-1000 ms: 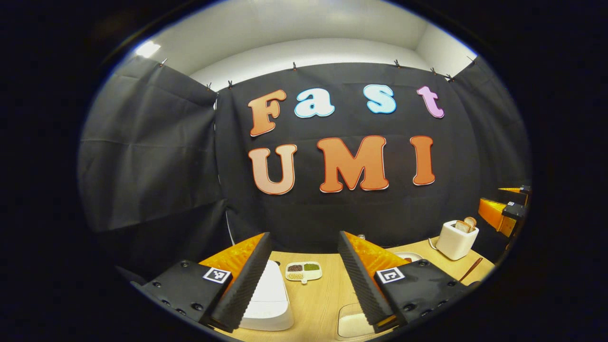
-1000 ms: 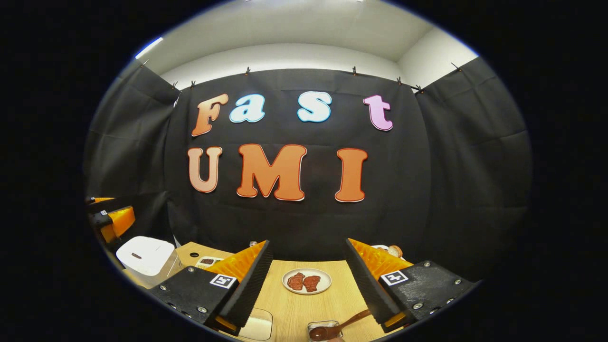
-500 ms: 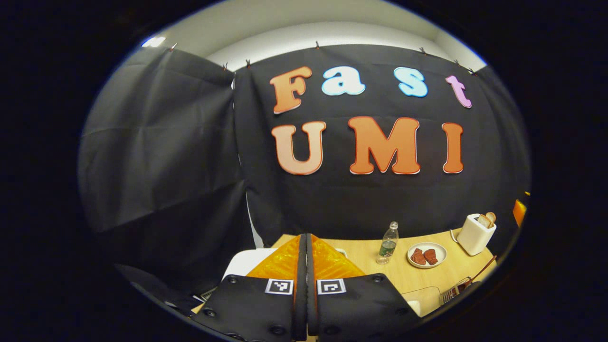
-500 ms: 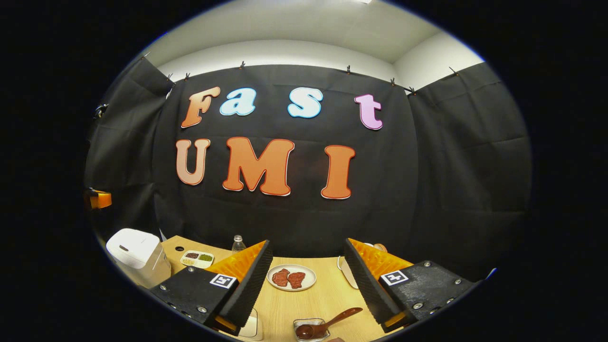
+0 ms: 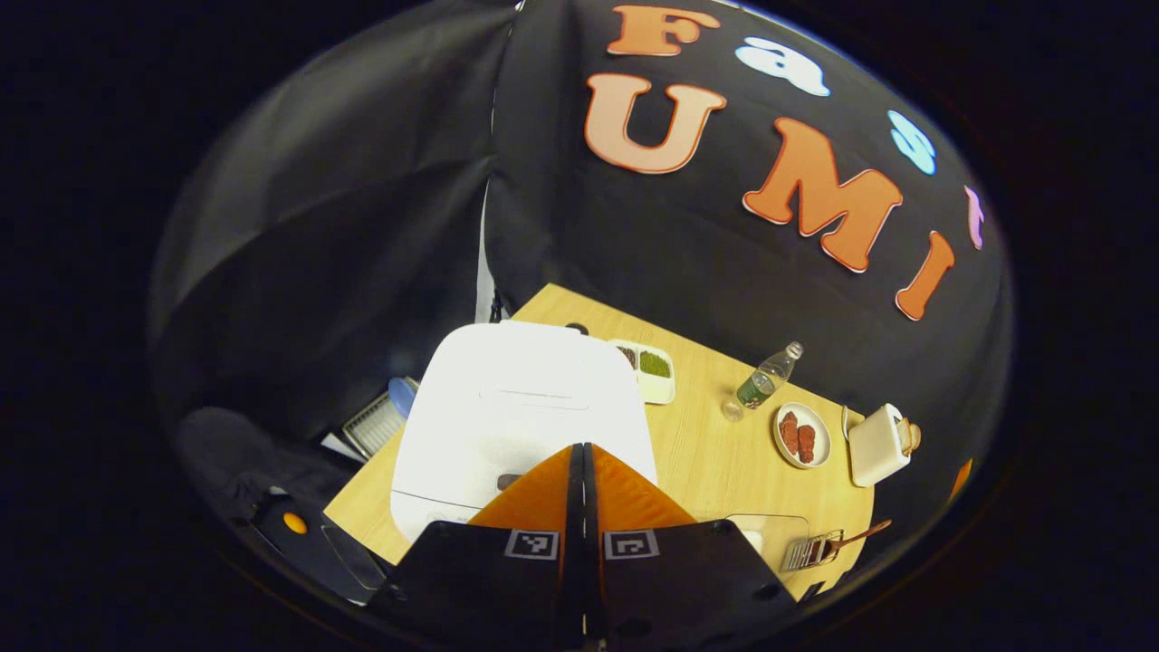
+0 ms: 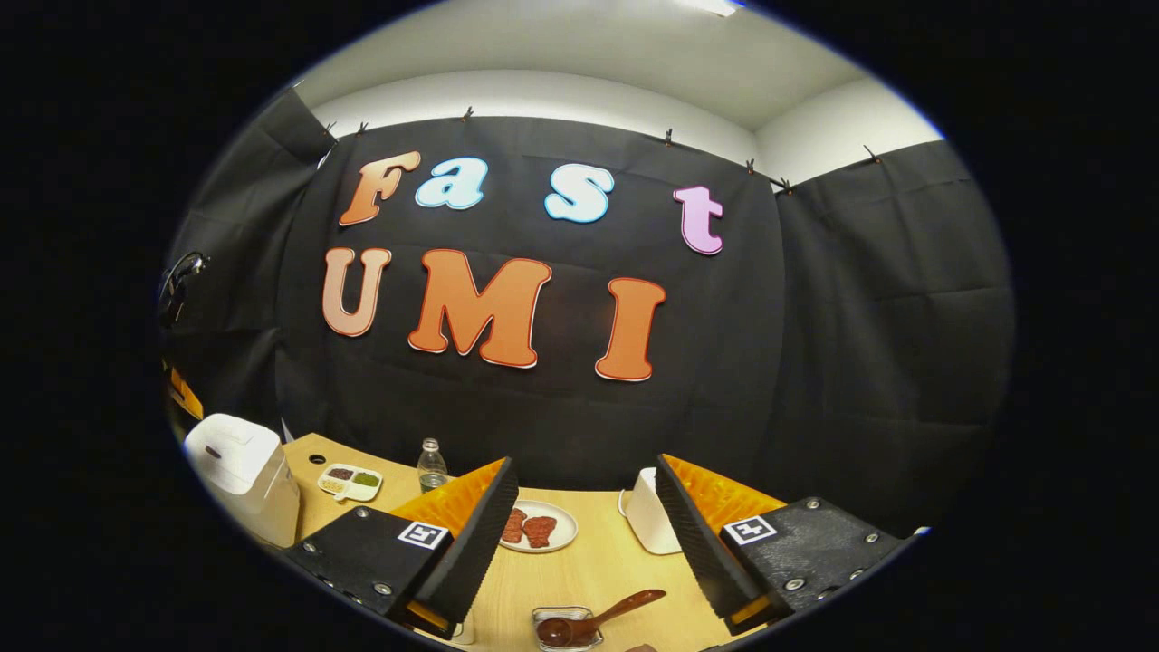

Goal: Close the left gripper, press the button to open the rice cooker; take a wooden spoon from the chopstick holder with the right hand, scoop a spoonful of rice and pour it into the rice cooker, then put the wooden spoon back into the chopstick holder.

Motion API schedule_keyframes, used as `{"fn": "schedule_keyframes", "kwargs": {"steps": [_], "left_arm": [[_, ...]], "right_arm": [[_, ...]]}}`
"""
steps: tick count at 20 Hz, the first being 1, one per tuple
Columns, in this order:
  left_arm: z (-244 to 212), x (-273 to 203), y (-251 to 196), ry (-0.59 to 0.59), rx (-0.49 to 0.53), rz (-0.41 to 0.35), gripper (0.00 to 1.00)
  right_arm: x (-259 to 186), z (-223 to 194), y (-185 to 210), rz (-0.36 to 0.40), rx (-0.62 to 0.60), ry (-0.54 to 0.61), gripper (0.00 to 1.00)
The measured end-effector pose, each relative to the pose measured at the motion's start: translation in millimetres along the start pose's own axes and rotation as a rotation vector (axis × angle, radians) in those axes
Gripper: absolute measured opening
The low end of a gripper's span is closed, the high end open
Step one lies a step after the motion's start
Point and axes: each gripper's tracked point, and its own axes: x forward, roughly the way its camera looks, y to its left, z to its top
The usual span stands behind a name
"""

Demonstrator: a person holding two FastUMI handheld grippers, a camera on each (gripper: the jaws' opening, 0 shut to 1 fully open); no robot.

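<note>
Left gripper (image 5: pixel 580 462) over the rice cooker (image 5: pixel 516 417), jaws closed on nothing; right gripper (image 6: pixel 587 507) jaws open above the wooden spoon (image 6: pixel 593 621).

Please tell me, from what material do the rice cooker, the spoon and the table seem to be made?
Rice cooker: probably plastic, smooth glossy white shell.
Spoon: looks wooden, with a dark brown, slightly shiny finish.
Table: light wood or wood-look laminate, fine grain lines visible.
</note>
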Motion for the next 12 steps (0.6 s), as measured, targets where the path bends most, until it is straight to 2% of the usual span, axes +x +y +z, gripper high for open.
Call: {"fn": "schedule_keyframes", "kwargs": {"steps": [9,10,12], "left_arm": [[-56,49,20,0.295,-0.115,-0.013,0.05],[-50,59,19,0.247,-0.118,-0.031,0.05],[-50,49,18,0.265,-0.130,-0.043,0.04]], "right_arm": [[-10,-21,-5,-0.053,-0.013,0.058,0.95],[-10,-22,-4,-0.055,-0.015,0.062,0.95],[-8,-28,-1,-0.052,-0.013,0.076,0.95]]}}
